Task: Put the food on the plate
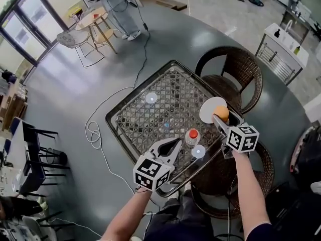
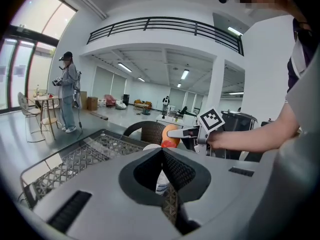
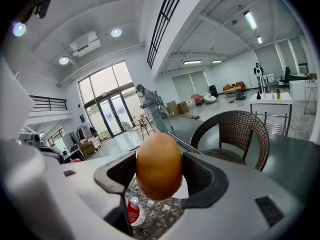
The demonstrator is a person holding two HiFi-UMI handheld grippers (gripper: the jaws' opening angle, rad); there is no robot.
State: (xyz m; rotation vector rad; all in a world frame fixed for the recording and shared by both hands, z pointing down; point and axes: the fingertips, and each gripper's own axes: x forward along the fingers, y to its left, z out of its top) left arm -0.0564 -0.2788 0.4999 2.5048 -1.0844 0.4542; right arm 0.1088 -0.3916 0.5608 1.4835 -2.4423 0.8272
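Observation:
An orange-brown, egg-shaped piece of food (image 1: 221, 113) is clamped between the jaws of my right gripper (image 1: 221, 117). It hangs over the near edge of a white plate (image 1: 209, 107) at the right side of the lattice table (image 1: 150, 117). In the right gripper view the food (image 3: 159, 166) fills the gap between the jaws, with the plate (image 3: 186, 188) showing behind it. My left gripper (image 1: 176, 142) hovers over the table's near edge, jaws together and empty. From the left gripper view I see the food (image 2: 170, 134) to the right, above the plate (image 2: 150, 147).
A small bottle with a red cap (image 1: 192, 136) stands between the two grippers, close to the plate. Dark wicker chairs (image 1: 235, 77) stand at the table's right and near sides. A cable (image 1: 98, 129) lies on the floor to the left. A person (image 1: 120, 9) stands far off.

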